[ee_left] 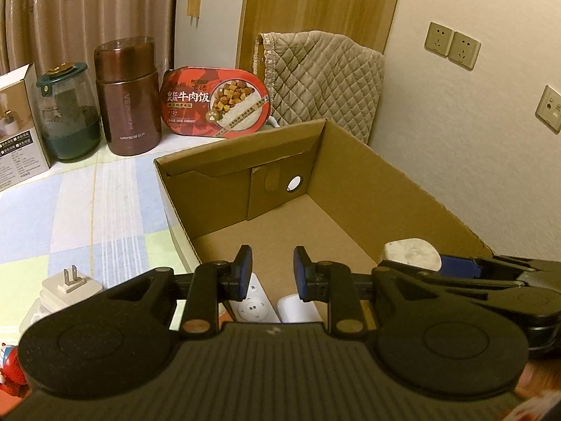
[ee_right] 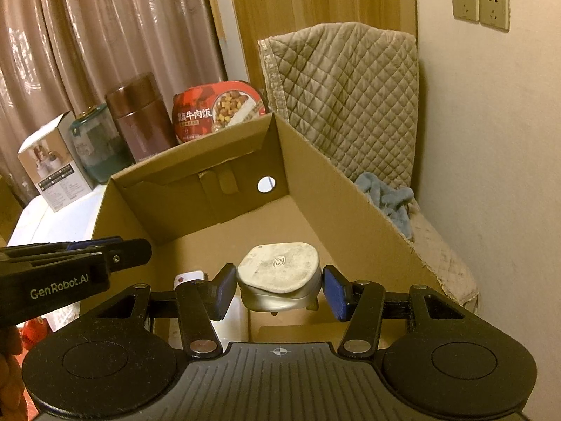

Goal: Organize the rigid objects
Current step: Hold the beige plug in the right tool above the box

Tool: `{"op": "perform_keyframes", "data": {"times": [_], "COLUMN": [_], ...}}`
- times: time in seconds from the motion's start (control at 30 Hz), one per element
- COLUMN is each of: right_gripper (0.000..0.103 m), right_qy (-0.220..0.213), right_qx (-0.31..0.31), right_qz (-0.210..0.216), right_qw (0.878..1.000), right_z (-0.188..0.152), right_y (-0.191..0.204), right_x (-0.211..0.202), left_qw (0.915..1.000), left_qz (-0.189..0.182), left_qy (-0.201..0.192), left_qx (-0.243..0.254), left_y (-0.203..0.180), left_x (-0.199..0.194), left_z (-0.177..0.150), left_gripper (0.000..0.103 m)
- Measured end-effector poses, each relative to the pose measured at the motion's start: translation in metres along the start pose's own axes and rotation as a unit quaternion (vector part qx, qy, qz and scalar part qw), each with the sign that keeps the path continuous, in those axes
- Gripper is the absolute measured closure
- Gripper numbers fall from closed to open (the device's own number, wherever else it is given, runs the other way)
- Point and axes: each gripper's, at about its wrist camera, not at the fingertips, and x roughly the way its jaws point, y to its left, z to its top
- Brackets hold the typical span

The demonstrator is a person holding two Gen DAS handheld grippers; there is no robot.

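The right gripper (ee_right: 278, 289) squeezes a smooth, rounded white plastic plug (ee_right: 280, 273) over the brown cardboard box (ee_right: 354, 210). At nine o'clock, the left gripper (ee_left: 272, 272) is open, holding nothing.

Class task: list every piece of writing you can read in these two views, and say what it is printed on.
"牛肉饭": red meal box.
"VACUUM BOX": brown flask.
"GenRobot.AI": left tool, seen from the right wrist.
Small print on the white carton and remote control buttons: too small to read.
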Motion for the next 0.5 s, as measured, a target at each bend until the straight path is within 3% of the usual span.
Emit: {"op": "perform_keyframes", "data": {"times": [0.5], "right_gripper": [0.053], "right_qy": [0.001], "right_qx": [0.007], "right_qz": [-0.003], "right_qw": [1.0], "right_z": [-0.0012], "right_y": [-0.0025], "right_x": [0.0003], "left_qw": [1.0], "left_qz": [0.002], "left_qy": [0.002], "left_qx": [-0.001], "left_y": [-0.0004], "left_x": [0.0003], "left_z": [-0.001], "left_gripper": [0.082]}}
